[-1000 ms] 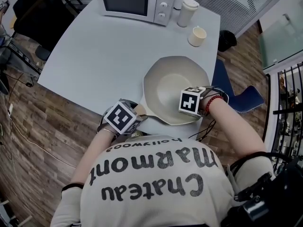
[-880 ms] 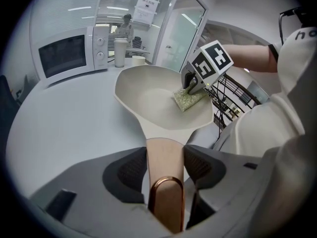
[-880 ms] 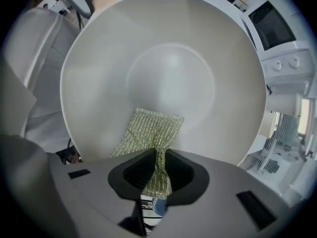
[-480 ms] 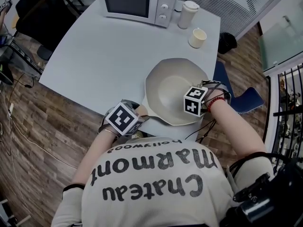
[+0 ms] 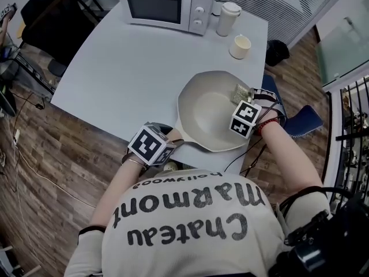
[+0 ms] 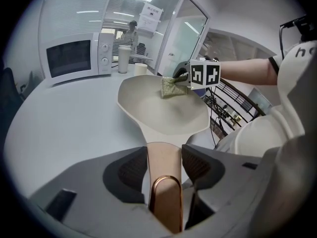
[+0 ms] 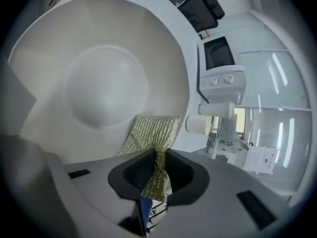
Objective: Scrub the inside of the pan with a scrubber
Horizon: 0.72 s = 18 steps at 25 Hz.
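A cream pan [image 5: 202, 105] sits at the table's near right edge, its wooden handle [image 5: 174, 136] pointing at me. My left gripper [image 5: 170, 142] has the handle [image 6: 164, 165] between its jaws, which are closing, and both pads touch it. My right gripper [image 5: 241, 97] is shut on a gold mesh scrubber [image 5: 238, 92] at the pan's far right inner wall. In the right gripper view the scrubber [image 7: 152, 133] fans out from the gripper [image 7: 159, 168] onto the pan's sloped side [image 7: 99, 73]. The left gripper view shows the scrubber [image 6: 172, 87] lying on the pan's wall [image 6: 163, 110].
A white microwave [image 5: 167, 2] stands at the table's far edge, with a lidded cup [image 5: 229, 15] and a small cup [image 5: 240, 45] to its right. The grey table [image 5: 127, 74] ends just right of the pan, where a blue chair [image 5: 300, 120] stands.
My right gripper has carried the scrubber from the pan's near right side up to its far right wall. The left gripper stays at the handle.
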Tool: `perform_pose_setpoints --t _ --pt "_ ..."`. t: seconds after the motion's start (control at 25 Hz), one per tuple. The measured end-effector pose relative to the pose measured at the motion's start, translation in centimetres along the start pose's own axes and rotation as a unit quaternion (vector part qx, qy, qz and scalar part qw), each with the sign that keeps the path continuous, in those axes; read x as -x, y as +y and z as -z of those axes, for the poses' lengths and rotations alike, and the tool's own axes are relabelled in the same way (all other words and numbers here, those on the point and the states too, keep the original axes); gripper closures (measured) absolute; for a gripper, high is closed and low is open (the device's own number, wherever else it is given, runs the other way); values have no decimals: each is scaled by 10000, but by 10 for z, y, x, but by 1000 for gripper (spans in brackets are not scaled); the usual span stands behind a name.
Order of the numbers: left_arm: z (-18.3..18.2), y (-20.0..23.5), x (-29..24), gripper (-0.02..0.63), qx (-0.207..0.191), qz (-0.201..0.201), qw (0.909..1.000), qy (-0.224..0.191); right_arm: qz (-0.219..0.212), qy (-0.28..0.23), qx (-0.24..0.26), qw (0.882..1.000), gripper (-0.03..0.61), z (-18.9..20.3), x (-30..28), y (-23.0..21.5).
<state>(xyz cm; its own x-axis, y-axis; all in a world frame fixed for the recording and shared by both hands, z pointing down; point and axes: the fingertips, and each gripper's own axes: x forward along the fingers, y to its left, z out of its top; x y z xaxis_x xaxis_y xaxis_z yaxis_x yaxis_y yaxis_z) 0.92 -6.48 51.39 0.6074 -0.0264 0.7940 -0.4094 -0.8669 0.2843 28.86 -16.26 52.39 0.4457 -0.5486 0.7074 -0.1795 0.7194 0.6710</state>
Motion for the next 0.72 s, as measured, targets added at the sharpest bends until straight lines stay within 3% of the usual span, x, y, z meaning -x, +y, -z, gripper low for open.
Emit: perform_pose_setpoints --t 0.24,0.32,0.36,0.4,0.44,0.52,0.6,0.68,0.72 --pt "5 1 0 394 -288 -114 9995 92 438 -87 -1211 9916 511 15 8 -33" --pt "6 2 1 373 -311 -143 9994 -2 372 -155 -2000 9790 511 26 11 -42" --pt "5 3 4 375 -301 -153 9994 -91 262 -244 -2549 9663 511 31 13 -46" --pt "2 5 7 376 -294 -168 9992 -197 132 -372 -3197 9467 511 37 15 -51" --pt "-2 8 11 376 -279 -181 9989 -322 15 -525 -3914 9187 511 44 19 -57" --pt "-9 13 24 377 -137 -146 9977 -646 -157 -832 -5334 8416 511 62 31 -66" --pt "-16 14 43 382 151 21 9937 -1113 -404 -1165 -6382 7599 511 76 46 -62" --pt "-32 23 68 383 518 94 9807 -1881 -606 -1612 -7030 6900 511 82 60 -60" --pt "-43 33 84 385 732 32 9683 -2389 -698 -1921 -7299 6523 511 81 68 -62"
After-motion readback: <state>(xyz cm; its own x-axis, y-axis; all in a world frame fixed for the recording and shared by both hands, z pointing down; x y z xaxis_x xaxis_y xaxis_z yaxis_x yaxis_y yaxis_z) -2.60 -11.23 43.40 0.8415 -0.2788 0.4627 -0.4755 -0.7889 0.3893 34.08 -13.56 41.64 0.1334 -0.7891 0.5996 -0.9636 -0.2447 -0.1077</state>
